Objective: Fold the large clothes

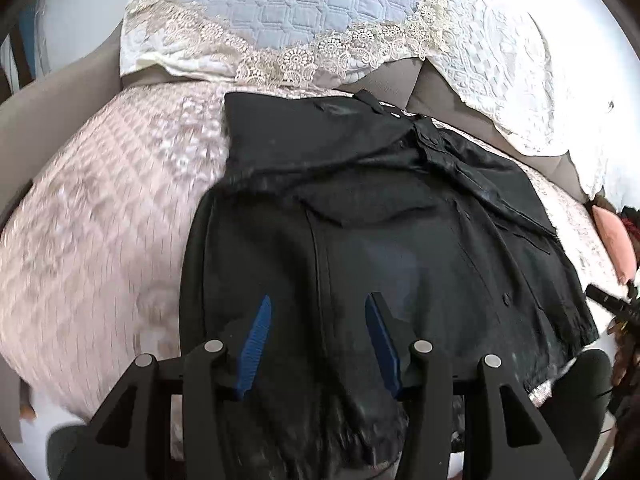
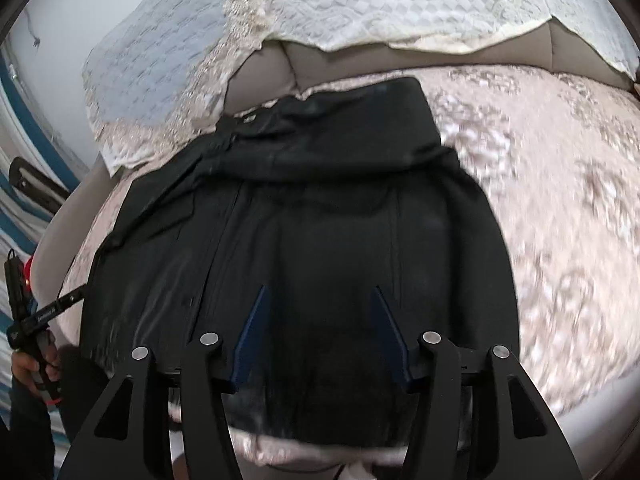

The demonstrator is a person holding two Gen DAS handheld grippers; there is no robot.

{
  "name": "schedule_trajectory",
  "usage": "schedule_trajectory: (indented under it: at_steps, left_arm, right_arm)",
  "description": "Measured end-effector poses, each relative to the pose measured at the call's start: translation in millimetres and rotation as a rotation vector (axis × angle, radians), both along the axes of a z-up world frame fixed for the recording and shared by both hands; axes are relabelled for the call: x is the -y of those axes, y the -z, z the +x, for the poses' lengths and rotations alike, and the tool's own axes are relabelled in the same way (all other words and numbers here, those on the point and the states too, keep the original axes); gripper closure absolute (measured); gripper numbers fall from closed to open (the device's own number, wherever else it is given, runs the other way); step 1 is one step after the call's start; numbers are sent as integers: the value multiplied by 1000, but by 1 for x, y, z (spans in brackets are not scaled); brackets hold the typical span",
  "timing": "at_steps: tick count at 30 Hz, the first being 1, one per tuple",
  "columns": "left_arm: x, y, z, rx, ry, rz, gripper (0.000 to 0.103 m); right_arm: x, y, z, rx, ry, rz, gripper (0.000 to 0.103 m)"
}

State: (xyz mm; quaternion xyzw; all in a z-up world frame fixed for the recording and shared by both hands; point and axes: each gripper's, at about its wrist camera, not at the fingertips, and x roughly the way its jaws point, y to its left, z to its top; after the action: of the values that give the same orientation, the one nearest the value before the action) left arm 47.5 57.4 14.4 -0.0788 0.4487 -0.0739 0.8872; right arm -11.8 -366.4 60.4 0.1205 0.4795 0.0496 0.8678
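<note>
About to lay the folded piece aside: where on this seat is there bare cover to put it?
Bare pink patterned cover lies free between the black garment and the grey armrest; the right wrist view shows another wide stretch on the garment's other side. Crowded: the back, under the white lace throws.

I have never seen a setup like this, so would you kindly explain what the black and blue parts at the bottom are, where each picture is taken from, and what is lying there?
There is no robot here: a person holds a hand tool with two fingers in each hand, and a wide-angle camera on each tool looks forward along them. One picture comes from the left gripper, the other from the right gripper. The blue strips are the finger pads. Both grippers are open and hold nothing; they hover over a black garment, partly folded, with a row of buttons. It lies on a pink patterned bedspread. Behind it are lace-edged pillows. The curved edges are only lens distortion.
</note>
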Motion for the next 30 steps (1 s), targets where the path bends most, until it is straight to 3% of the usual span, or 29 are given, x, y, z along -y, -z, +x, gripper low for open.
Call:
schedule_trajectory:
  at_steps: [10,16,18,21,26,30]
  left_arm:
    - [-35,2,-16,-6,-115,30,43]
    - [-62,22,-14,-67,-187,-19,43]
    - [-65,31,-14,-98,-194,-61,42]
    - [-60,32,-20,-83,-175,-57,41]
    - [-48,31,-31,-101,-123,-121,41]
    - [-46,34,-42,-112,-103,-187,41]
  right_arm:
    - [62,-3,-16,14,143,8,41]
    - [100,21,-8,-77,224,79,41]
    - [102,27,-5,-113,205,140,41]
    - [94,31,-1,-156,161,143,41]
    - [80,36,-8,-190,96,221,39]
    - [73,40,-14,-204,68,266,45]
